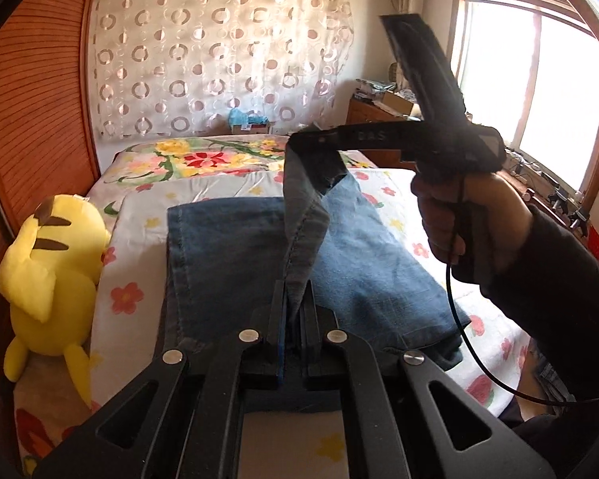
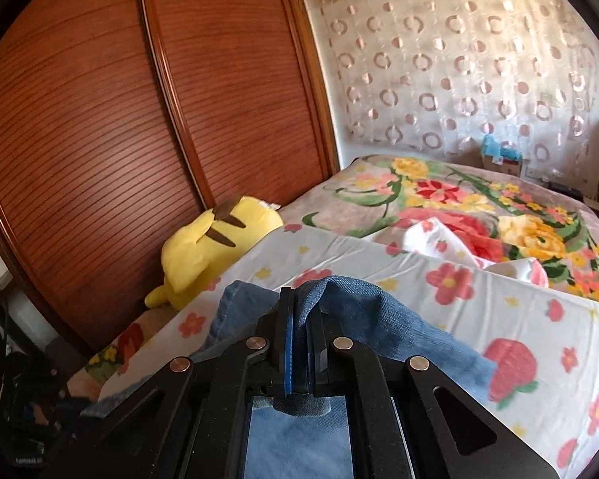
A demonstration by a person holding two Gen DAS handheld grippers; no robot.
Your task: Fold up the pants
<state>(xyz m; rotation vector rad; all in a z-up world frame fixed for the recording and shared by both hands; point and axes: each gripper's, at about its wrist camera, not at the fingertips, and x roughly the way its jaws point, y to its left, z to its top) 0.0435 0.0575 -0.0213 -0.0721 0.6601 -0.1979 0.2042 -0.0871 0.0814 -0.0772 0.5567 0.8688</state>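
Both sets of jaws clamped on jeans (image 1: 351, 263) hem: left gripper (image 1: 295, 311), right gripper (image 2: 299, 319). Fabric lifted off bed (image 1: 139, 215); yellow plush (image 1: 52, 275) alongside.

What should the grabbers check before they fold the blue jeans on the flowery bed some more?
1. Left gripper shut on the blue denim jeans: ok, an edge is pinched between its fingers.
2. Right gripper shut on the jeans: ok, cloth bunches between its fingers.
3. Lifted strip of jeans between both grippers not twisted: cannot tell.
4. Rest of the jeans lying flat on the flowered white sheet: ok.
5. Yellow plush toy out of the way: ok, beside the bed's edge, apart from the jeans.
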